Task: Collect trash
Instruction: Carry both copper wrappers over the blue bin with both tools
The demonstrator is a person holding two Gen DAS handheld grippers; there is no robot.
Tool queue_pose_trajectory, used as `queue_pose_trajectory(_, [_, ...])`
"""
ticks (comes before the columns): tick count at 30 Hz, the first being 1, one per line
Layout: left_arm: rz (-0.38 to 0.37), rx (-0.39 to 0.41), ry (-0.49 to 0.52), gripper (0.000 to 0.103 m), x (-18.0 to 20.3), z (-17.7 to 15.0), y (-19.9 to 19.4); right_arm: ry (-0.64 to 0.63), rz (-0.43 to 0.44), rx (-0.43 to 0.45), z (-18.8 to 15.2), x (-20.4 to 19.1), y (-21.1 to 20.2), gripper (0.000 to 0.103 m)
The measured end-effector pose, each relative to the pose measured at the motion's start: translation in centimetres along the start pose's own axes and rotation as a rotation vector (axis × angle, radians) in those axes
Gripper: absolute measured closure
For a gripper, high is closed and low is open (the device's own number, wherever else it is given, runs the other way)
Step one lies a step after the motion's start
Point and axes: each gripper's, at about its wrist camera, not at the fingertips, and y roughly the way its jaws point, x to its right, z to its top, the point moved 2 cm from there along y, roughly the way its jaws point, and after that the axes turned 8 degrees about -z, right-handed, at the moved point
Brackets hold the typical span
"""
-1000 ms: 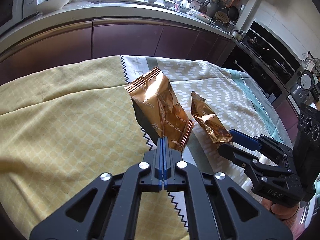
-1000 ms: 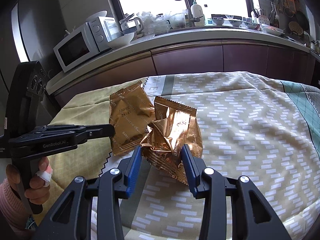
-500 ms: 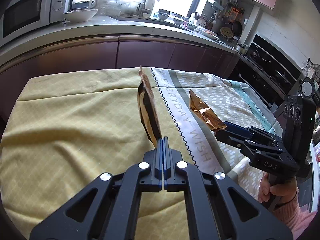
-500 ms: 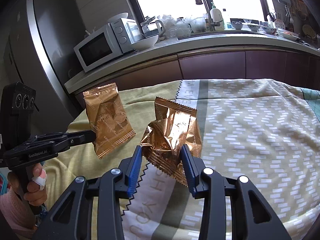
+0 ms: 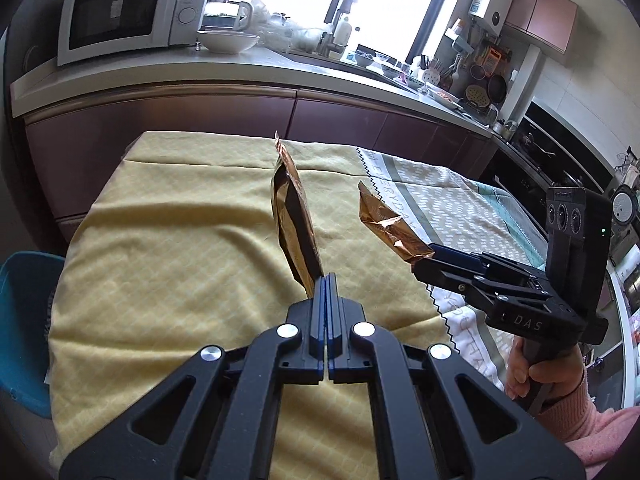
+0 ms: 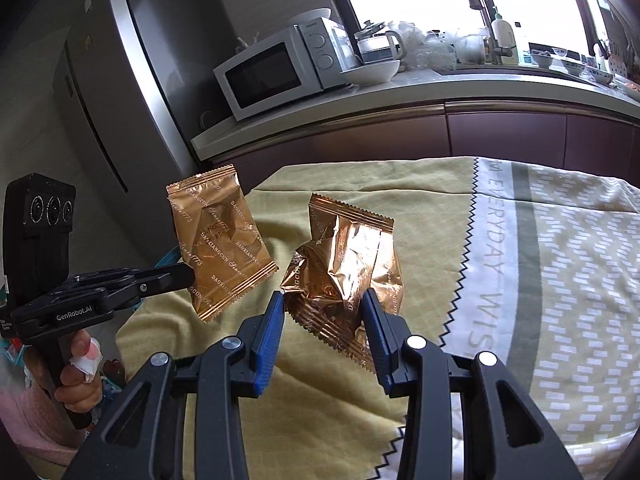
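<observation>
Left gripper (image 5: 326,280) clamps the flat wrapper (image 5: 294,216) edge-on above the tablecloth (image 5: 180,248); its print reads only from the right wrist view. Right gripper (image 6: 323,308) squeezes the crumpled wrapper (image 6: 348,264) above the same cloth. Blue bin (image 5: 24,320) beside the cloth is cut off, left view only.

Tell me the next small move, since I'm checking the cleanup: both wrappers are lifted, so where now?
Probably carry both toward the blue bin at the table's left edge. The left claw pinches one wrapper, the right claw grips the crumpled wrapper, and both hang clear of the cloth.
</observation>
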Motion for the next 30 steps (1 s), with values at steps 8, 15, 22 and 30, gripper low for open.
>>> queue_pose_trajectory(8, [0.036,0.039,-0.039,0.102,-2.0,-2.1,-4.2,-0.043,0.062,-0.011,-0.2,-3.9,0.5,0.065])
queue_pose_trajectory(15, [0.069,0.069,-0.06,0.102,-3.2,-2.9,-7.0,-0.077,0.099,-0.023,-0.2,-6.8,1.1,0.065])
queue_pose_trajectory(22, [0.103,0.094,-0.082,0.102,-4.6,-3.5,-9.3,-0.105,0.137,-0.035,-0.1,-9.1,1.7,0.065])
queue_pose_trajectory(30, [0.133,0.121,-0.103,0.102,-5.8,-3.8,-11.5,-0.14,0.17,-0.046,0.2,-11.4,2.3,0.065])
